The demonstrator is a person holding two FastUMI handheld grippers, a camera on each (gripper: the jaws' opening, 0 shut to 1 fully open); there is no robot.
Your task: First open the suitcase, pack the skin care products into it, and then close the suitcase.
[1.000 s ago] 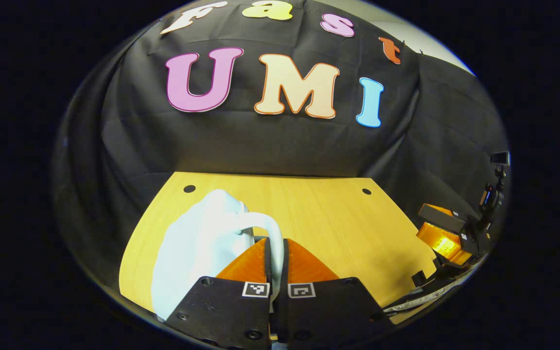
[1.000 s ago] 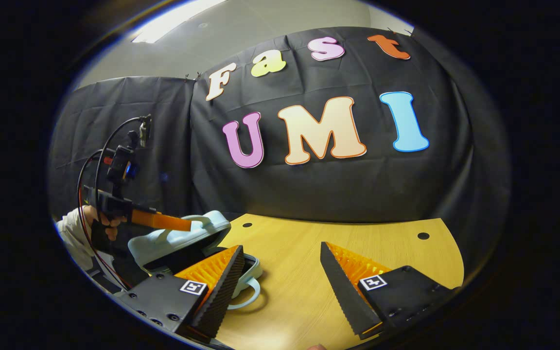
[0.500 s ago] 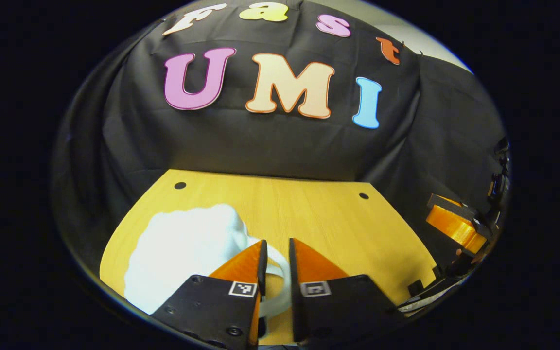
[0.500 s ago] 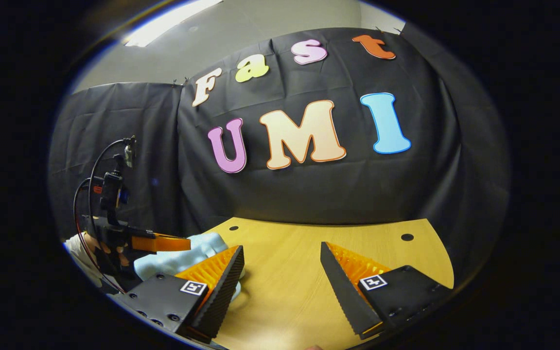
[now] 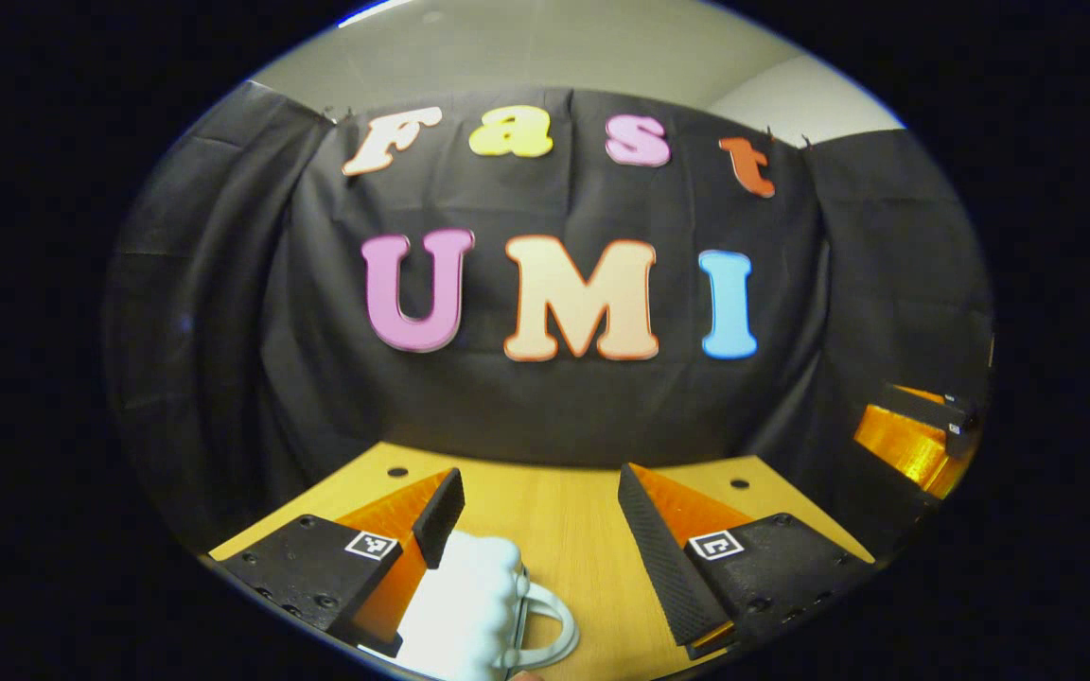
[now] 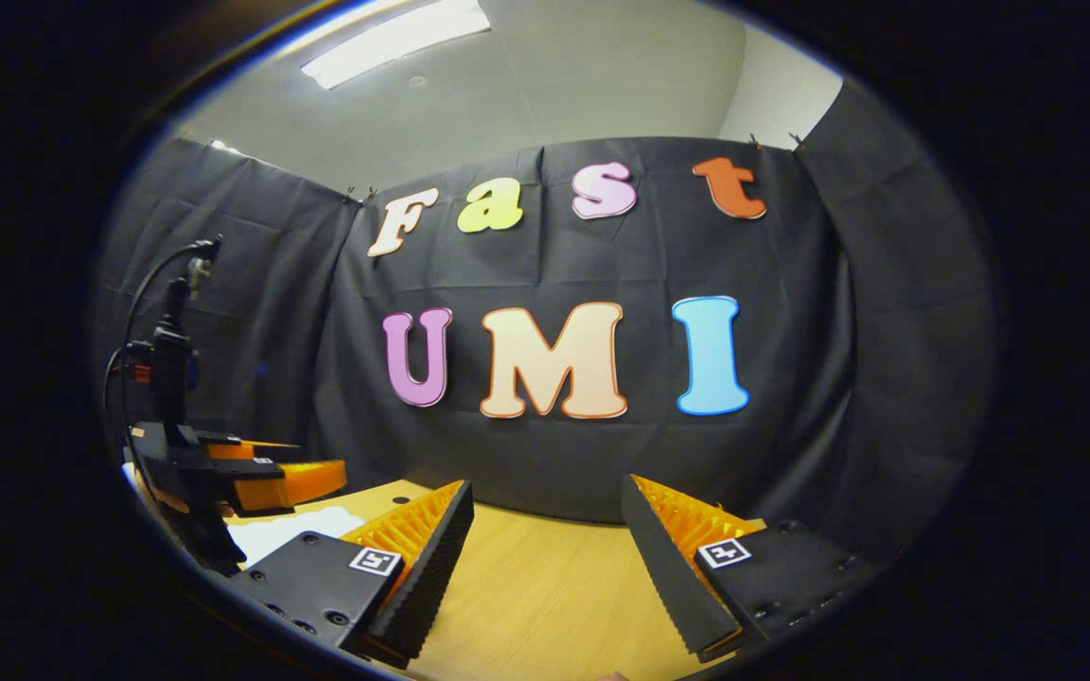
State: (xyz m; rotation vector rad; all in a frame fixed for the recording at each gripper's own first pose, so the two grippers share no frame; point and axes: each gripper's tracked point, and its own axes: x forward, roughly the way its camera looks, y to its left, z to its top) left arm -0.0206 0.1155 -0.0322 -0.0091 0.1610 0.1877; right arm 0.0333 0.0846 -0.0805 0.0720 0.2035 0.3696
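The pale blue suitcase (image 5: 465, 605) lies flat on the wooden table (image 5: 554, 501) with its lid down and its loop handle (image 5: 550, 634) toward the camera. My left gripper (image 5: 536, 492) hovers just above and behind it, open, with nothing between its fingers. In the right gripper view, a strip of the suitcase (image 6: 290, 532) shows below the left gripper (image 6: 318, 473). My right gripper (image 6: 547, 501) is open over bare table, to the right of the suitcase. No skin care products can be seen.
The other gripper (image 5: 914, 430) shows far right in the left gripper view. Black cloth closes off the back and sides of the table. Two small dark holes (image 5: 397, 471) mark the table's far edge.
My left gripper let go of the suitcase handle, opened wide and drew back and up. The lid went down flat. Both cameras tilted upward.
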